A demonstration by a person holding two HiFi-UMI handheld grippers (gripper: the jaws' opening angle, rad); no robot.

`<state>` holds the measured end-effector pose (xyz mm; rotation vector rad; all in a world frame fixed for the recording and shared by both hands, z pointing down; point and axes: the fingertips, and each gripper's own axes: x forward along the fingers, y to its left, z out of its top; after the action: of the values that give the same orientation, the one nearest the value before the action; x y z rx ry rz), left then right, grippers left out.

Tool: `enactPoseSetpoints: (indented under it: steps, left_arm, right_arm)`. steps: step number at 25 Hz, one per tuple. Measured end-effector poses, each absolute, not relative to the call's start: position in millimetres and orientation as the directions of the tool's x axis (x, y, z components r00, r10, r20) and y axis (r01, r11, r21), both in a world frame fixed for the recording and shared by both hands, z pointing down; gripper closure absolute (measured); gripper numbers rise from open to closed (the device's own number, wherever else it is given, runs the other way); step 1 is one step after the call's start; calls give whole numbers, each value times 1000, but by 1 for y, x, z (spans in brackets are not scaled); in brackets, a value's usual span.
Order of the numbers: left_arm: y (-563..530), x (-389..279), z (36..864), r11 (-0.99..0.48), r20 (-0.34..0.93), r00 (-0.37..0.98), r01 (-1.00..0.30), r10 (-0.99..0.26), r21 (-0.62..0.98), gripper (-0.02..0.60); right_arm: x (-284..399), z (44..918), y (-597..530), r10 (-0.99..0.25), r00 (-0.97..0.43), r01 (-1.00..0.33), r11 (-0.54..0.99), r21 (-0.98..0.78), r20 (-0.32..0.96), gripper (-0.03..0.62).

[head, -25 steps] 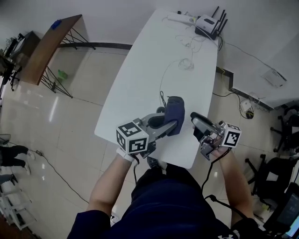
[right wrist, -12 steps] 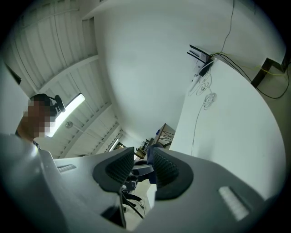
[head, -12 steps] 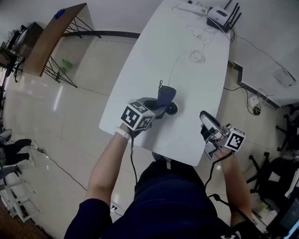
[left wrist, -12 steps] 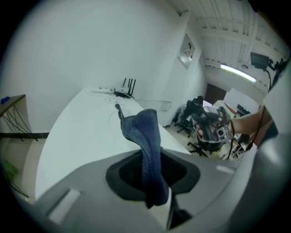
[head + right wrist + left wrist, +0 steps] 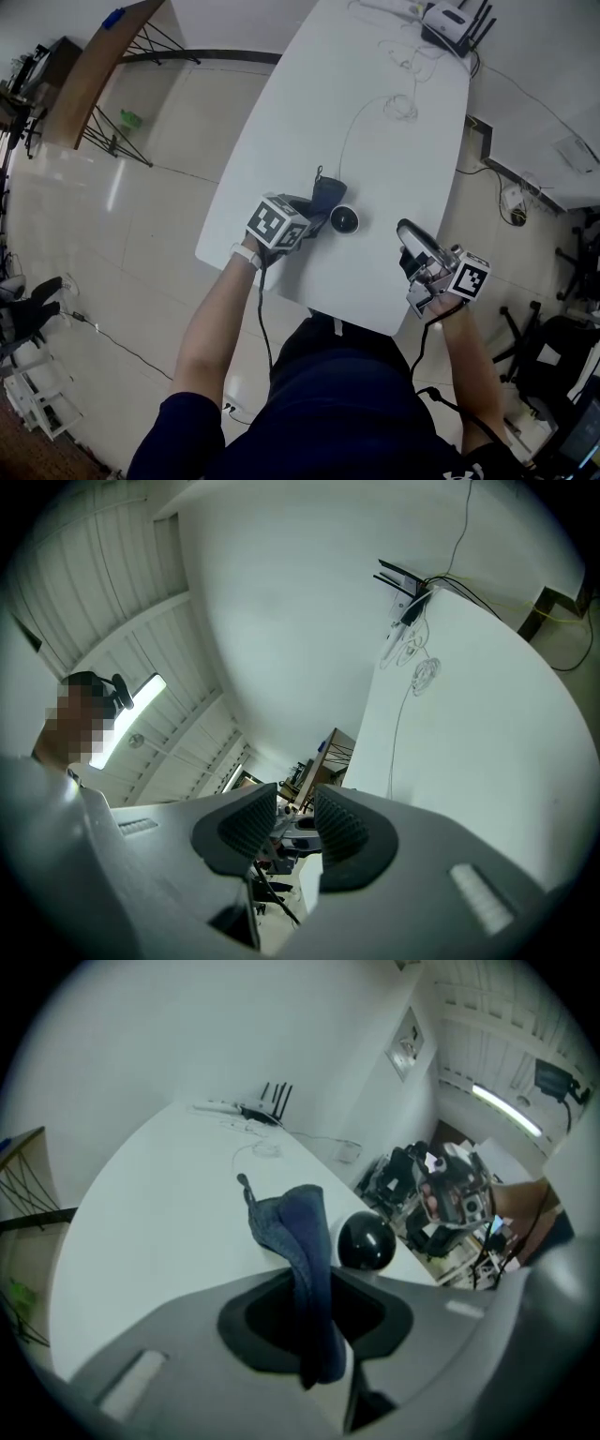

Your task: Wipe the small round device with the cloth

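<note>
The left gripper (image 5: 314, 1309) is clenched on a dark blue cloth (image 5: 302, 1232), which stands up out of its jaws as a folded ridge. Over the last second this gripper has dropped from above the desk (image 5: 300, 112) and tipped downward, so the cloth now sits low at the desk top, toward the near left edge. The small round device (image 5: 345, 220), a black ball-like thing, rests on the desk just beside the cloth, on its right in the left gripper view. A moment ago the cloth hung over it and partly hid it. Whether cloth and device touch cannot be told.

The right gripper (image 5: 295, 822) hovers off the near right edge with its jaws apart and nothing between them. They have just been closing a little, and it has sunk slightly.

For the task, this looks like the approach finished and the wiping about to begin: the cloth is down at the device's level but lies alongside it, so it probably needs a short sideways sweep onto the black surface. A thin cable (image 5: 352, 131) runs from the device toward the far end.
</note>
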<state>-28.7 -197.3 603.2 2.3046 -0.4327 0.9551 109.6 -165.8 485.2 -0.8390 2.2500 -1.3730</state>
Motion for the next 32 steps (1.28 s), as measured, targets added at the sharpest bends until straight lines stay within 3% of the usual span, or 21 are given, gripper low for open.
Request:
enactPoseSetpoints:
  steps: [5, 12, 18, 23, 27, 32]
  left_arm:
    - [-193, -21, 629, -736, 759, 651, -501, 27, 456, 497]
    - [-190, -31, 634, -606, 776, 631, -617, 1, 502, 495]
    - [-152, -32, 643, -278, 739, 672, -719, -47, 637, 495]
    - [-109, -5, 638, 8, 603, 788, -606, -125, 795, 494]
    - [-79, 35, 633, 10, 534, 841, -535, -85, 845, 494]
    - [-74, 72, 625, -112, 534, 844, -537, -52, 836, 494]
  right_arm:
    - [107, 490, -169, -659, -752, -307, 344, -888, 5, 465]
    - [107, 486, -158, -650, -759, -271, 349, -897, -24, 471]
    - [107, 479, -145, -672, -738, -260, 359, -896, -55, 479]
    - [115, 475, -133, -688, -723, -290, 373, -882, -53, 480]
    - [128, 473, -124, -714, -697, -290, 364, -885, -65, 484]
    - [150, 472, -109, -749, -659, -296, 343, -892, -70, 484]
